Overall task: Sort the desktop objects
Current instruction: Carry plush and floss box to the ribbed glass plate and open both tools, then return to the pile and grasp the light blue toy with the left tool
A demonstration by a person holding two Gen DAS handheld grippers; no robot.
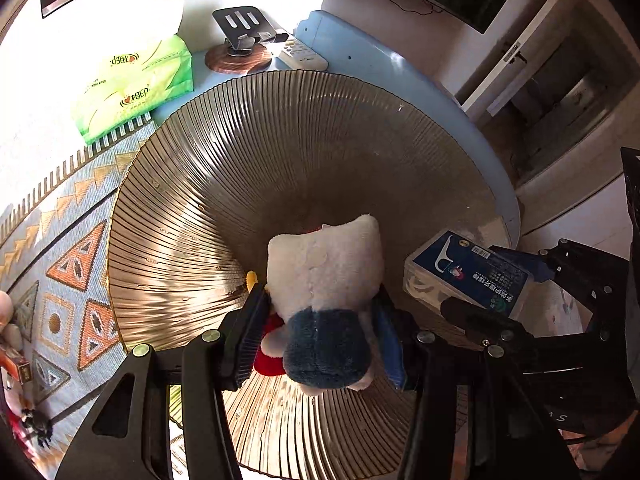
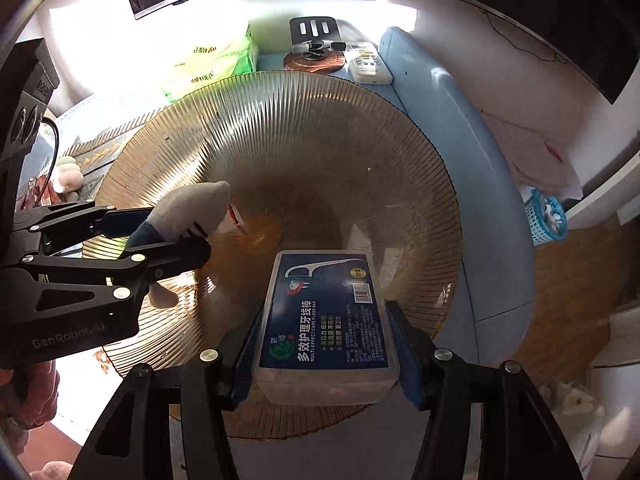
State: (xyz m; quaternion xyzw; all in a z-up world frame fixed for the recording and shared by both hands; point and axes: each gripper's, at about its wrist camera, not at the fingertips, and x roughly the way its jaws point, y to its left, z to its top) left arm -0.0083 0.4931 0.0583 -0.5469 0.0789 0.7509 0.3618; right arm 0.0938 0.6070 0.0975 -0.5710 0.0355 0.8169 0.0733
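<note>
Left gripper (image 1: 320,320) clamps a soft plush toy (image 1: 324,280) at lower centre, over the ribbed amber glass plate (image 1: 248,152); the right gripper (image 2: 326,344) pinches a rigid plastic floss-pick box (image 2: 326,320) at lower centre of its view. Risk: both are crowded over the slick, sloped plate, so fingers may collide, and the hard box may slide or knock the glass on release.

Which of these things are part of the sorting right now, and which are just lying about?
In the job:
- plush toy, in the left hand-held gripper
- dental floss box, in the right hand-held gripper
- ribbed glass bowl below both

Lying about:
- green tissue pack
- phone stand
- remote control
</note>
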